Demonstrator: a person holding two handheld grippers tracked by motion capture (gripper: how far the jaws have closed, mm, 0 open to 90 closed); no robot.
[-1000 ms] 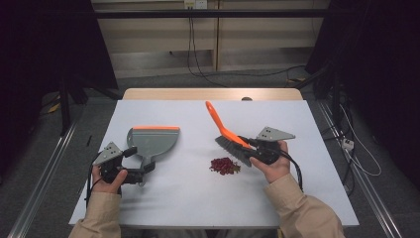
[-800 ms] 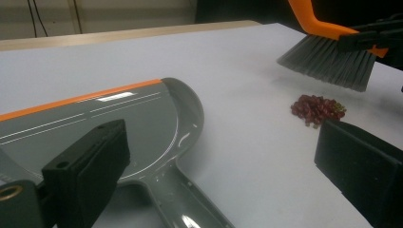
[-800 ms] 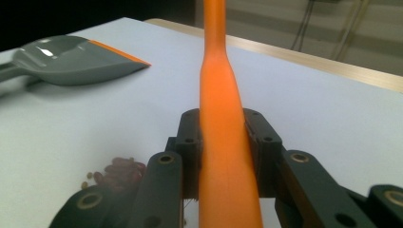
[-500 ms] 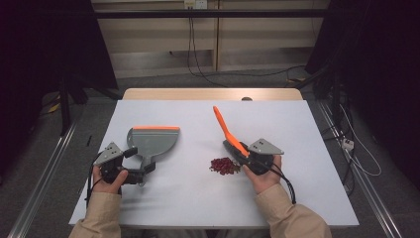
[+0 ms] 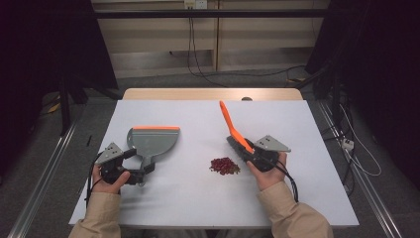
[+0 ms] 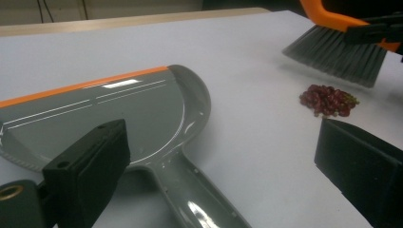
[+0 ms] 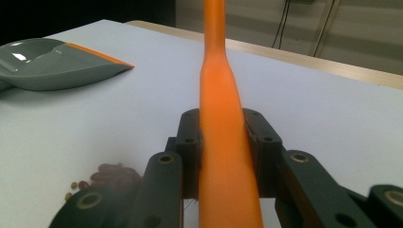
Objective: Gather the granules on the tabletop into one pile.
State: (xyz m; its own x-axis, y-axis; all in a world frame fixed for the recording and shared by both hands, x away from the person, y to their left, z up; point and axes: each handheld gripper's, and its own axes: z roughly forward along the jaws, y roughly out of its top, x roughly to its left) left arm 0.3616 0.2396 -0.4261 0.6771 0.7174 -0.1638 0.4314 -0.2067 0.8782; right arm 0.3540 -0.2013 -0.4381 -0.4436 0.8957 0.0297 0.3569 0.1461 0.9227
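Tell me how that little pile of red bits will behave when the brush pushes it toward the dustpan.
The red pile is many small loose pieces, so it will likely spread rather than move as one. The rounded bits may roll on the smooth white table. They look light, so the brush bristles could flick some aside.

white table bears dustpan and red bits
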